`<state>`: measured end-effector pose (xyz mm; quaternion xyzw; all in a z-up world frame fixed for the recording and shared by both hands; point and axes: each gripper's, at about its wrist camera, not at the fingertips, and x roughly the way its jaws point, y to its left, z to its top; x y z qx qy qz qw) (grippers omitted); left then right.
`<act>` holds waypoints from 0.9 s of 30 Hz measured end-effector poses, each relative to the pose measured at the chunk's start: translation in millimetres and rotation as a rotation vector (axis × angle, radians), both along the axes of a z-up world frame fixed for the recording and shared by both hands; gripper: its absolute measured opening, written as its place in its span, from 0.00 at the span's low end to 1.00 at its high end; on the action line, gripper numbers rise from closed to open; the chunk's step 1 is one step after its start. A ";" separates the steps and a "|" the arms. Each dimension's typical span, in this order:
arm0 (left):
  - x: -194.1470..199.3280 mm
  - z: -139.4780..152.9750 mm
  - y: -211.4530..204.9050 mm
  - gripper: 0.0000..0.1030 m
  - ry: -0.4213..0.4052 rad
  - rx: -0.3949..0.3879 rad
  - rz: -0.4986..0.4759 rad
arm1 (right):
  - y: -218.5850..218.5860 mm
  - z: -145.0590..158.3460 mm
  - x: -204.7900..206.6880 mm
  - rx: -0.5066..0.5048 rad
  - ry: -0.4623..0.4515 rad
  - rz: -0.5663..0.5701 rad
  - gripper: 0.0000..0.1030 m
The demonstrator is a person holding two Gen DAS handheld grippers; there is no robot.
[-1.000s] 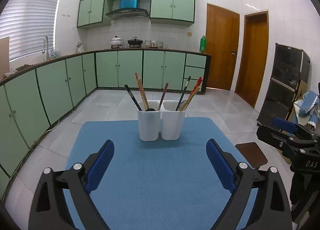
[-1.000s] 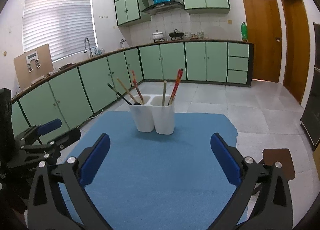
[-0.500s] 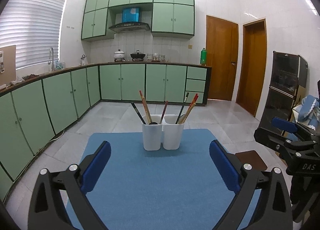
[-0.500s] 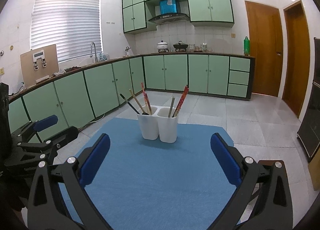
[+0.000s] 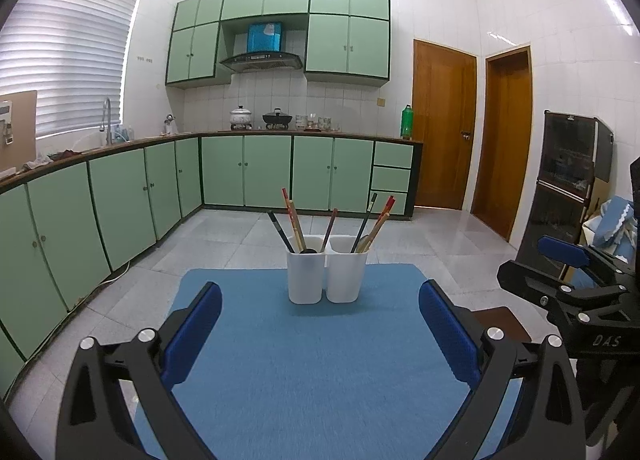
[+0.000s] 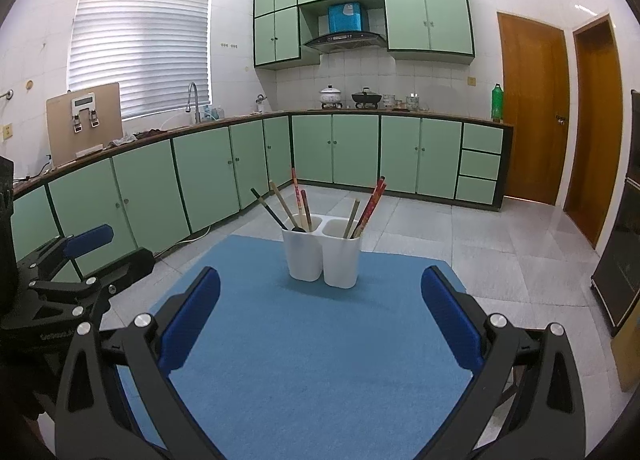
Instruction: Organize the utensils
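Two white utensil cups stand side by side on a blue mat (image 5: 304, 372) (image 6: 312, 348). The left cup (image 5: 305, 280) (image 6: 303, 256) holds a black spoon and several chopsticks. The right cup (image 5: 346, 278) (image 6: 341, 260) holds red and tan chopsticks and a dark utensil. My left gripper (image 5: 320, 324) is open and empty, well short of the cups. My right gripper (image 6: 320, 320) is open and empty, also short of them. Each gripper shows at the edge of the other's view (image 5: 576, 280) (image 6: 68, 272).
The mat covers a small table with tiled floor around it. Green kitchen cabinets (image 5: 120, 199) run along the left and back walls. Two wooden doors (image 5: 444, 123) and a dark cabinet (image 5: 568, 187) stand at the right. A brown stool (image 5: 500, 320) sits by the table.
Both grippers have pulled back and tilted up, so the cups look smaller and lower in both views. Both stay open and empty.
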<state>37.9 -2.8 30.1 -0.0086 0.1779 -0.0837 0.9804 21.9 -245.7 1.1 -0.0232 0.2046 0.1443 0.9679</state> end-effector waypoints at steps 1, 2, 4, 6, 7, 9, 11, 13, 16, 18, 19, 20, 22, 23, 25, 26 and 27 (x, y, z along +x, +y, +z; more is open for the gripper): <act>-0.7 0.7 -0.1 0.94 -0.002 0.000 0.001 | 0.6 0.0 -0.5 -0.001 -0.001 0.000 0.95; -1.7 1.0 0.0 0.94 -0.005 0.000 0.001 | 0.7 -0.2 -0.8 -0.002 -0.001 0.001 0.95; -2.2 1.4 -1.6 0.94 -0.006 0.002 0.002 | 1.4 -0.5 -1.0 -0.002 0.000 0.002 0.95; -2.5 0.3 -1.7 0.94 -0.006 0.002 0.003 | 2.2 -0.3 -1.0 -0.002 -0.001 0.003 0.95; -2.5 0.1 -2.2 0.94 -0.006 0.001 0.004 | 2.6 -0.2 -1.4 -0.001 -0.002 0.003 0.95; -2.5 0.2 -2.5 0.94 -0.008 0.004 0.004 | 2.3 -0.6 -1.7 -0.001 -0.002 0.003 0.95; -3.6 0.3 -3.2 0.94 -0.010 0.005 0.002 | 2.3 -0.6 -1.9 0.000 -0.002 0.002 0.95; -4.1 0.0 -3.5 0.94 -0.010 0.005 0.002 | 2.4 -0.6 -1.2 0.004 -0.001 0.002 0.95; -3.9 -0.2 -4.0 0.94 -0.009 0.007 0.003 | 3.1 -0.7 -1.7 0.001 -0.002 0.001 0.95; -4.1 -0.1 -3.3 0.94 -0.010 0.004 0.003 | 3.3 -1.0 -1.7 -0.002 -0.002 0.003 0.95; -4.5 0.0 -3.7 0.94 -0.010 0.004 0.002 | 3.6 -1.1 -2.3 -0.002 -0.002 0.004 0.95; -4.9 0.0 -3.5 0.94 -0.010 0.005 0.002 | 4.1 -1.1 -2.4 -0.003 -0.002 0.005 0.95; -4.8 0.0 -3.4 0.94 -0.010 0.005 0.002 | 4.5 -1.5 -2.6 -0.004 -0.001 0.006 0.95; -4.9 0.0 -3.5 0.94 -0.010 0.004 0.002 | 4.6 -1.5 -2.7 -0.003 -0.001 0.006 0.95; -4.8 -0.2 -3.5 0.94 -0.009 0.005 0.003 | 5.6 -1.6 -2.6 -0.004 -0.001 0.007 0.95; -5.4 -0.5 -2.9 0.94 -0.009 0.004 0.004 | 5.2 -1.7 -2.5 -0.004 -0.001 0.006 0.95; -6.1 -0.3 -3.0 0.94 -0.009 0.003 0.004 | 5.2 -1.8 -2.5 -0.005 0.000 0.005 0.95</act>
